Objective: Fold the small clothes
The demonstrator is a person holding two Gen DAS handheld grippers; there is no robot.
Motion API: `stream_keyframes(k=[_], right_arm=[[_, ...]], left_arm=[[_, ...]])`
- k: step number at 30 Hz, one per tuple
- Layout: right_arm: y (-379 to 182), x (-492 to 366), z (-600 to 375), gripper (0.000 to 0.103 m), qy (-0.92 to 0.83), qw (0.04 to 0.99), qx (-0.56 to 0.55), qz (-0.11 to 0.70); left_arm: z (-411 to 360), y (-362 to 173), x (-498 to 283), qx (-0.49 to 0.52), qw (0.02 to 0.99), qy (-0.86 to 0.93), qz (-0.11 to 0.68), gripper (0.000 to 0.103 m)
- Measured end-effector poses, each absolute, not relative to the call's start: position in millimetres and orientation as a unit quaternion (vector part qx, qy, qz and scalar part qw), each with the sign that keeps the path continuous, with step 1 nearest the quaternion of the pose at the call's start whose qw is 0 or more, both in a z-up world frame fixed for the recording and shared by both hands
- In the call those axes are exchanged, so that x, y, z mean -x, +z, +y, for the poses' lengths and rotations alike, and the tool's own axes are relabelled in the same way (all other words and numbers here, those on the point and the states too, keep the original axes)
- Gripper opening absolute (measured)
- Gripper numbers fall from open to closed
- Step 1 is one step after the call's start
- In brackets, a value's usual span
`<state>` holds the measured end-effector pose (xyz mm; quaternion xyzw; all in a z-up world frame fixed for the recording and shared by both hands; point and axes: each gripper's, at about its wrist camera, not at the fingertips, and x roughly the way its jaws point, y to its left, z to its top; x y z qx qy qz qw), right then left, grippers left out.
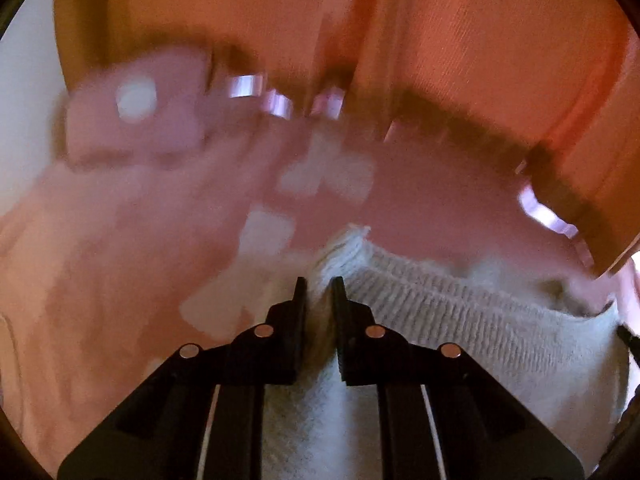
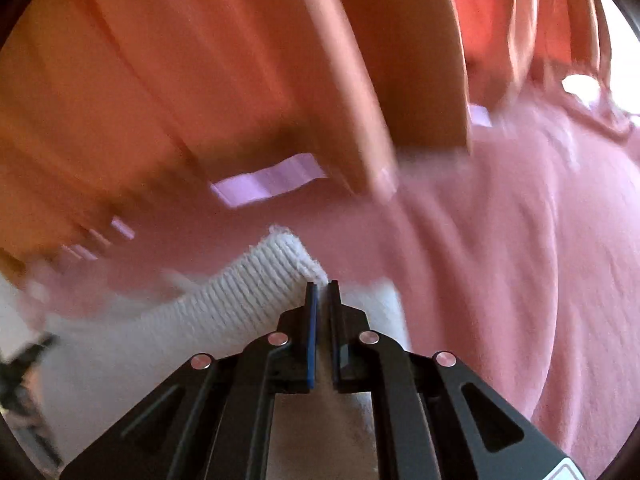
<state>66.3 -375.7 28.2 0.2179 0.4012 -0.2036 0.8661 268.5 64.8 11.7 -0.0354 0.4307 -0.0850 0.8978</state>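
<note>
White ribbed knit, a small sock [image 1: 460,320] by the look of its cuff, was pinched at both ends and held up off a pink cover [image 1: 120,240]. Left gripper [image 1: 320,292] had its jaws closed on one cuff corner, cloth bunched between the tips and poking out above them. From there the sock ran rightward across the left wrist view as a taut band toward the frame's right edge. Right gripper [image 2: 322,290] was likewise clamped on the opposite cuff corner, jaws nearly together with a thin fold of knit between them; in that view the sock [image 2: 224,300] trailed off to the left.

Behind both sat the cover [image 2: 520,260] with pale square patches, looking like a bed; beyond it, orange-brown wood panels [image 2: 180,80], maybe a headboard, with lilac gaps showing low down. Both views were heavily motion-blurred, so background detail was unreliable.

Progress, as a judgement: early on this item. The sock looked stretched flat between the grippers, not yet doubled over, no fold line visible. Left to do: lay it on the cover, bring one end over the other, release. No other clothes could be made out, folded or waiting.
</note>
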Motion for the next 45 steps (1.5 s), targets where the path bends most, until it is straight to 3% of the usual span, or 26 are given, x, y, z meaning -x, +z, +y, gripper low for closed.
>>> stream_keyframes(k=[3, 6, 9, 12, 14, 17, 18, 23, 27, 29, 32, 33, 34, 36, 37, 38, 41, 43, 44, 45], right_arm=[[40.4, -62.2, -374.4, 0.006, -0.201, 0.874, -0.212, 0.389], [68.6, -48.3, -359.2, 0.014, -0.22, 0.894, -0.201, 0.335], [95.3, -44.5, -311.3, 0.014, -0.155, 0.926, -0.171, 0.297], [80.4, -60.7, -237.1, 0.015, 0.023, 0.917, -0.176, 0.358], [56.4, -69.2, -192.2, 0.014, 0.102, 0.886, -0.162, 0.423], [31.2, -70.4, -155.9, 0.011, 0.116, 0.867, -0.092, 0.475], [29.0, -70.5, -160.7, 0.0, 0.106, 0.868, -0.086, 0.477], [34.2, -51.2, -291.8, 0.0, -0.06, 0.863, -0.221, 0.451], [42.1, -20.4, -368.8, 0.002, -0.212, 0.853, -0.251, 0.406], [51.0, -13.6, -381.1, 0.013, -0.208, 0.859, -0.288, 0.369], [57.2, -30.0, -373.0, 0.064, -0.205, 0.868, -0.288, 0.348], [57.5, -39.5, -372.1, 0.065, -0.193, 0.872, -0.282, 0.351], [54.8, -50.2, -370.7, 0.065, -0.178, 0.873, -0.275, 0.36], [37.8, -67.7, -370.4, 0.065, -0.16, 0.869, -0.252, 0.394], [28.3, -71.1, -369.1, 0.064, -0.161, 0.864, -0.243, 0.41], [23.5, -71.8, -362.8, 0.055, -0.167, 0.864, -0.231, 0.415], [37.3, -69.0, -363.0, 0.011, -0.143, 0.874, -0.239, 0.397], [53.7, -61.1, -364.8, 0.011, -0.132, 0.888, -0.251, 0.363], [66.3, -54.5, -363.9, 0.01, -0.124, 0.898, -0.256, 0.335], [74.8, -48.9, -361.3, 0.01, -0.116, 0.906, -0.26, 0.314]], left_arm=[[67.9, 5.4, -271.5, 0.042, 0.898, -0.083, 0.429, 0.012], [67.7, 22.7, -260.4, 0.033, 0.905, -0.075, 0.417, 0.013], [64.1, 51.0, -232.6, 0.03, 0.916, -0.085, 0.391, 0.013], [45.9, 66.2, -193.4, 0.022, 0.916, -0.145, 0.372, 0.021], [24.5, 58.9, -171.9, 0.006, 0.905, -0.185, 0.382, 0.034], [-8.2, 26.9, -167.7, -0.071, 0.886, -0.187, 0.417, 0.035], [-8.9, 17.0, -173.2, -0.084, 0.885, -0.169, 0.426, 0.035], [30.3, 11.8, -203.4, -0.028, 0.887, -0.131, 0.441, 0.035], [44.8, 9.9, -215.1, 0.004, 0.882, -0.133, 0.451, 0.032], [40.6, 13.5, -212.7, 0.002, 0.884, -0.132, 0.448, 0.031], [36.9, 20.4, -209.6, 0.0, 0.89, -0.134, 0.435, 0.031], [38.0, 22.0, -210.2, 0.003, 0.893, -0.13, 0.43, 0.032], [40.7, 23.6, -212.9, 0.008, 0.897, -0.125, 0.424, 0.033], [52.1, 25.6, -221.5, 0.019, 0.906, -0.098, 0.412, 0.047], [59.5, 24.9, -226.1, 0.026, 0.908, -0.085, 0.41, 0.047], [64.5, 22.2, -232.9, 0.031, 0.906, -0.077, 0.415, 0.047], [76.6, 10.2, -248.7, 0.047, 0.898, -0.065, 0.433, 0.048], [73.1, 14.2, -251.8, 0.036, 0.903, -0.06, 0.423, 0.029], [70.1, 16.8, -252.7, 0.028, 0.907, -0.06, 0.417, 0.014], [68.5, 19.9, -253.2, 0.026, 0.909, -0.061, 0.411, 0.01]])
